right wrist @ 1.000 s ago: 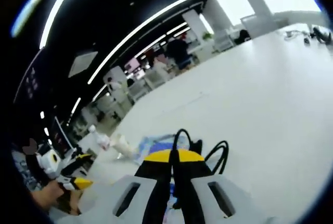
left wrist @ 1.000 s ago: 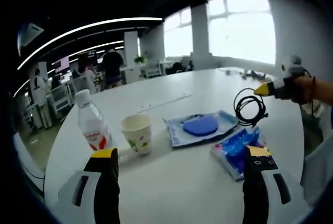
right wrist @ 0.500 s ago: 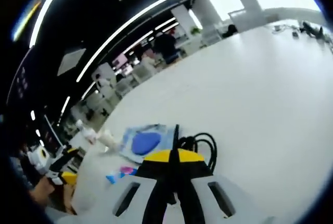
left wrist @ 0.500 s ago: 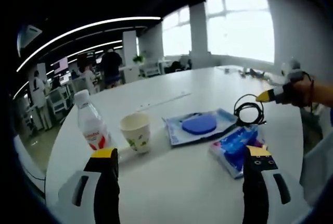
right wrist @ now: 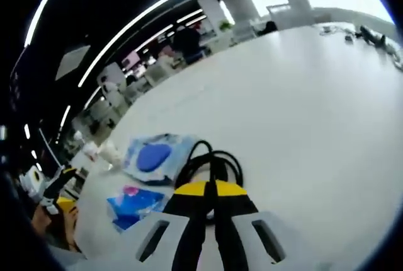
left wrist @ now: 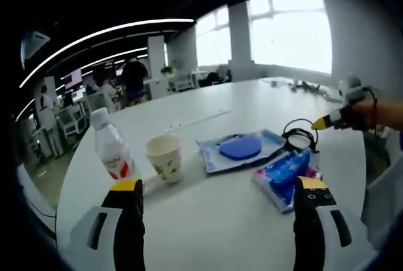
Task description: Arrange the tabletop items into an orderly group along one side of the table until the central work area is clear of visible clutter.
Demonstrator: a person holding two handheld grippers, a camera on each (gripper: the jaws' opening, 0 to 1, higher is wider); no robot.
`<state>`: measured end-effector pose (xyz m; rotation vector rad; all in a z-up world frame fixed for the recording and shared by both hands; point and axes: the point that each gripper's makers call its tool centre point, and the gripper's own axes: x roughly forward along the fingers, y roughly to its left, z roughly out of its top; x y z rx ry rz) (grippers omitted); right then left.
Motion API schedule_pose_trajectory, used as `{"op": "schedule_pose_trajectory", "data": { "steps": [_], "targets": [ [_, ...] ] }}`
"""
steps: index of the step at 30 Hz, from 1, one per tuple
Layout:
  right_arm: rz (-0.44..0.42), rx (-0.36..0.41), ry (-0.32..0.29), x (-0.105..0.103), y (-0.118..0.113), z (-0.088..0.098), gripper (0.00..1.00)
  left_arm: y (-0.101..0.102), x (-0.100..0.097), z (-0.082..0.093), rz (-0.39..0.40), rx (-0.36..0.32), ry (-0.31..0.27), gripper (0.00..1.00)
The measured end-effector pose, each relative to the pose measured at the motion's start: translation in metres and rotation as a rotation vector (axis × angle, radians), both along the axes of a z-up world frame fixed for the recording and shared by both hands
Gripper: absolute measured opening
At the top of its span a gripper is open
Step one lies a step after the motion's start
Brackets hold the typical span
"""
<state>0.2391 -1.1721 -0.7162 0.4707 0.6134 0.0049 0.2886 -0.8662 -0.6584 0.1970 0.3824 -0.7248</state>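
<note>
The right gripper (right wrist: 210, 189) had its jaws pinched tight on the coiled black cable (right wrist: 208, 161), which hung just beside the flat blue packet with a round blue pad (left wrist: 241, 150) on the white table (left wrist: 208, 220). The left gripper (left wrist: 217, 192) waited with jaws wide and empty, near the crinkled blue plastic pouch (left wrist: 284, 176). To my eye, the cable wanted setting down gently close beside the paper cup (left wrist: 165, 157) and clear water bottle (left wrist: 111, 151), loops kept together.

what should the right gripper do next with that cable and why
Probably lower and release: the right gripper, jaws shut on the coiled black cable, already has it beside the blue pouch and tissue pack, where the items are grouped.
</note>
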Motion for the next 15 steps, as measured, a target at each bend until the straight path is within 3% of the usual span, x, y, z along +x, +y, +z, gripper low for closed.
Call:
{"op": "schedule_pose_trajectory", "data": {
  "steps": [4, 9, 15],
  "targets": [
    [0.023, -0.056, 0.034, -0.0031, -0.0003, -0.0035, 0.00, 0.0007, -0.0003, 0.0013, 0.002, 0.000, -0.002, 1.00],
    [0.019, -0.047, 0.062, -0.0059, -0.0021, -0.0092, 0.00, 0.0007, -0.0024, -0.0013, -0.006, 0.011, 0.006, 1.00],
    [0.021, -0.049, 0.044, -0.0050, -0.0013, -0.0078, 0.06, 0.0000, -0.0037, -0.0048, -0.013, 0.023, 0.012, 1.00]
  ]
}}
